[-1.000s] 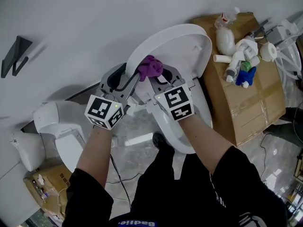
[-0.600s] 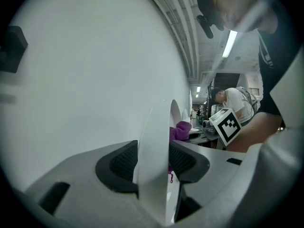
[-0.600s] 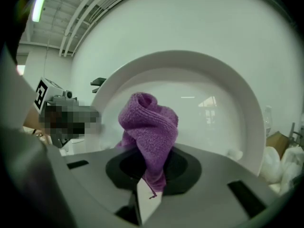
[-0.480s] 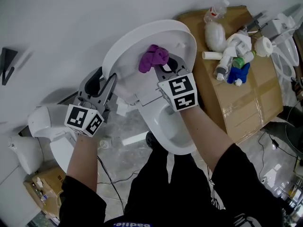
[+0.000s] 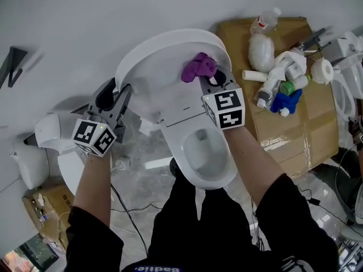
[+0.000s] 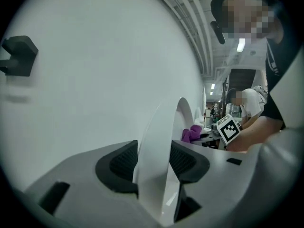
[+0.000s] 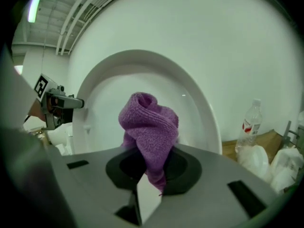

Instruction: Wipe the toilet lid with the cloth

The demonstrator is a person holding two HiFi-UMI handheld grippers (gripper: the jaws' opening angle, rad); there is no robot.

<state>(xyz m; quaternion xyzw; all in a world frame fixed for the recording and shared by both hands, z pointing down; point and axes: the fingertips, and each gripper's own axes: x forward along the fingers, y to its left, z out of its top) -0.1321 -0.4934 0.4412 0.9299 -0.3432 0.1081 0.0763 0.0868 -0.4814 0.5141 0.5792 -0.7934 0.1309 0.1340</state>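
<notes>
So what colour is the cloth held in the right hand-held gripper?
Purple. The cloth shows best in the right gripper view.

raised lid (image 5: 153, 72) backed by wall (image 5: 85, 16), cluttered box (image 5: 306, 129) close right

toilet lid (image 5: 152, 75): glossy, smooth | cloth (image 5: 198, 67): nubbly terry weave | box (image 5: 296, 136): matt cardboard

A cardboard box (image 5: 295, 135) at the right carries a plastic bottle (image 5: 266, 20), white fittings (image 5: 292, 61) and a blue piece (image 5: 286, 100); a black bracket (image 5: 12, 64) sits on the wall (image 5: 85, 16)
</notes>
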